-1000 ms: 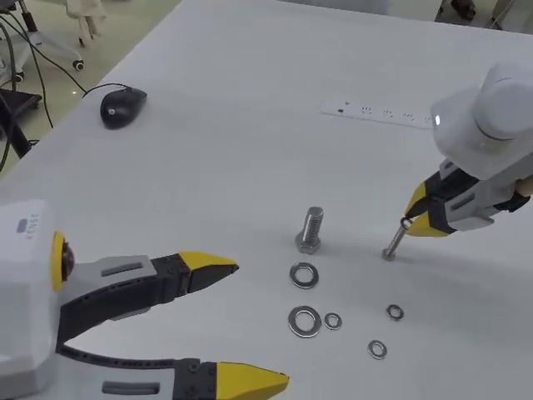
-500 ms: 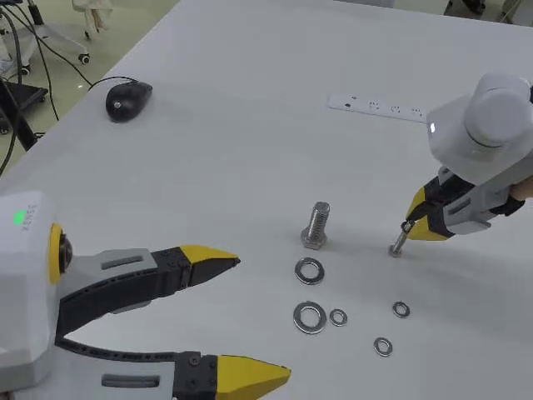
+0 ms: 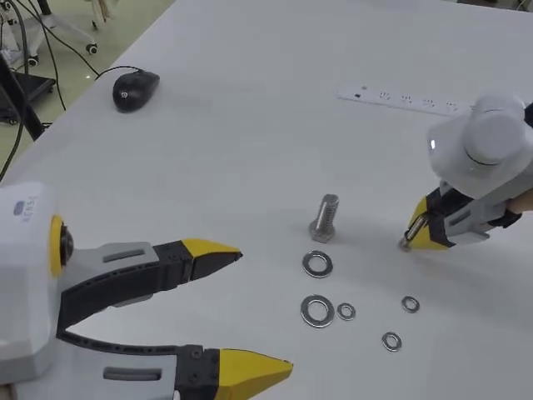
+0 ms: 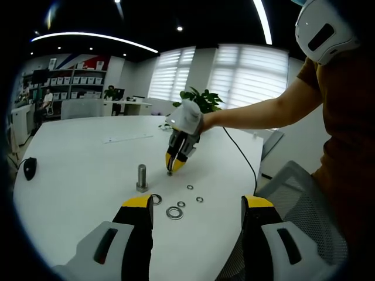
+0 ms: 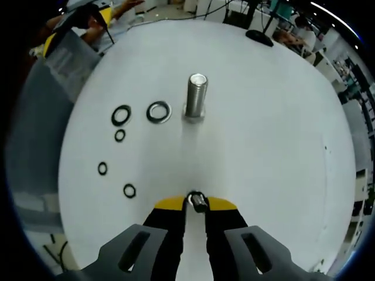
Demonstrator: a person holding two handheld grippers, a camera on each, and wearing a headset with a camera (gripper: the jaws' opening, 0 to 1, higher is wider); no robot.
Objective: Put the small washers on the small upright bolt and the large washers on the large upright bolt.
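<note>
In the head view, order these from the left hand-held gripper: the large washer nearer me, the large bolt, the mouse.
1. Large washer, just right of the left hand-held gripper.
2. Large bolt, upright, farther back.
3. Mouse, far back left.

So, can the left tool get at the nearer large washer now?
Probably yes. The left tool is open and holds nothing, and bare table lies between it and that large washer. The right tool, on the small bolt, is aside.

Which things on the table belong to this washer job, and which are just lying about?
Job: large bolt; small bolt, held in the shut right gripper; two large washers; three small washers.
Lying about: mouse; power strip.
</note>
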